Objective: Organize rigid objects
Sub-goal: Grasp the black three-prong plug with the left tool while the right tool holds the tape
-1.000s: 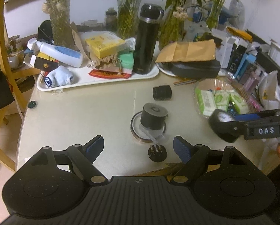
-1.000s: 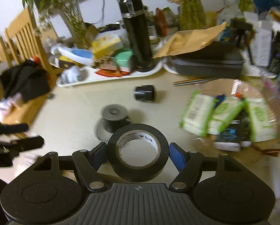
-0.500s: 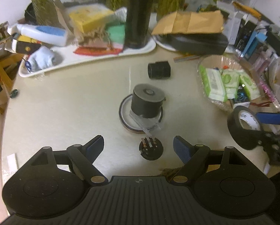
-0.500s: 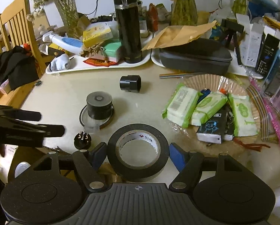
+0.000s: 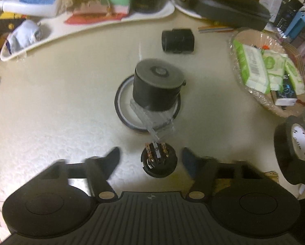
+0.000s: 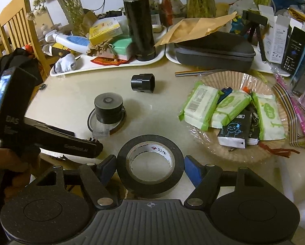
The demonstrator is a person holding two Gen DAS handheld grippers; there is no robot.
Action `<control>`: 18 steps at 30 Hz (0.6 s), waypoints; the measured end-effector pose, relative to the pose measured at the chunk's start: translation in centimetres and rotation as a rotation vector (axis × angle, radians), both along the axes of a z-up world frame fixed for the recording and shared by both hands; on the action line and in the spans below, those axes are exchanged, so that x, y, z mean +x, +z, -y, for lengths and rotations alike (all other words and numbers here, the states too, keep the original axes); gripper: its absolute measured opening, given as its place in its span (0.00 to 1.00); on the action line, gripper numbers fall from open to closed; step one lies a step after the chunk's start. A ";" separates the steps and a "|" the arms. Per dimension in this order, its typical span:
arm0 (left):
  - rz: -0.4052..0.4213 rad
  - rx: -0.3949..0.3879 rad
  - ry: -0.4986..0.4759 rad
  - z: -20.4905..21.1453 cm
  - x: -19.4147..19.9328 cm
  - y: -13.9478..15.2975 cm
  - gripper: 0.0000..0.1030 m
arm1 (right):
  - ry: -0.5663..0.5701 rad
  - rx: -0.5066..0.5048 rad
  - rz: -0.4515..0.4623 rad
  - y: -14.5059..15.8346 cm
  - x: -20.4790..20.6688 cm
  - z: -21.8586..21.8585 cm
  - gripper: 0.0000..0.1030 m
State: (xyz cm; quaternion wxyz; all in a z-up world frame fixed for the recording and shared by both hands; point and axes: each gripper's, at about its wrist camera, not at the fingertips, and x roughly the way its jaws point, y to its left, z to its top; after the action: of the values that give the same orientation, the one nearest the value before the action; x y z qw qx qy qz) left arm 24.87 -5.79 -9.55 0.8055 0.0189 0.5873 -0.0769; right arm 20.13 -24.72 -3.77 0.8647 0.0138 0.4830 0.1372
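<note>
Two trays are sitting along the far edge of the table (image 6: 70,102). I am seeing the left white tray (image 6: 103,66) carrying a tall black flask (image 6: 139,20), a white and blue bottle (image 6: 70,40), a yellow box (image 6: 104,30), a green box (image 6: 122,48) and a small white bundle (image 6: 67,64). The right-hand tray (image 6: 171,56) is holding a dark zip case (image 6: 213,50) with a brown paper envelope (image 6: 197,28) lying over it. A shallow plastic-wrapped basket (image 6: 228,156) on the right is holding green wipe packs (image 6: 199,105) and a black and white packet (image 6: 234,130).

Mid-table, a dark cylinder (image 5: 157,86) is standing upright on a flat ring (image 5: 123,120), with a clear plastic strip (image 5: 152,120) trailing toward me. A short black socket-like piece (image 5: 178,40) is lying on its side beyond it.

I am closing my left gripper (image 5: 149,158) around a small round black plug (image 5: 158,163), which is standing on the table near the front edge with its metal prongs pointing up, axis vertical. Its jaws have just been narrowing, yet gaps are showing on both sides of the plug, so nothing is gripped.

My right gripper (image 6: 149,168) is clamping a roll of black tape (image 6: 150,164), held above the near edge with its hole facing up toward the camera.
</note>
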 end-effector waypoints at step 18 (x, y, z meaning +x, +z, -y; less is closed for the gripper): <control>0.090 -0.077 -0.034 0.0 -1.6 2.4 0.37 | 0.003 0.017 -0.016 -0.2 0.2 -0.3 0.72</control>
State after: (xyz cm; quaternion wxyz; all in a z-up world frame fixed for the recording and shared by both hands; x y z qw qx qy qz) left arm 23.25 -5.78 -7.18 0.8297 0.0011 0.5467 -0.1124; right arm 20.31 -24.45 -3.98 0.8604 0.0217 0.4889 0.1422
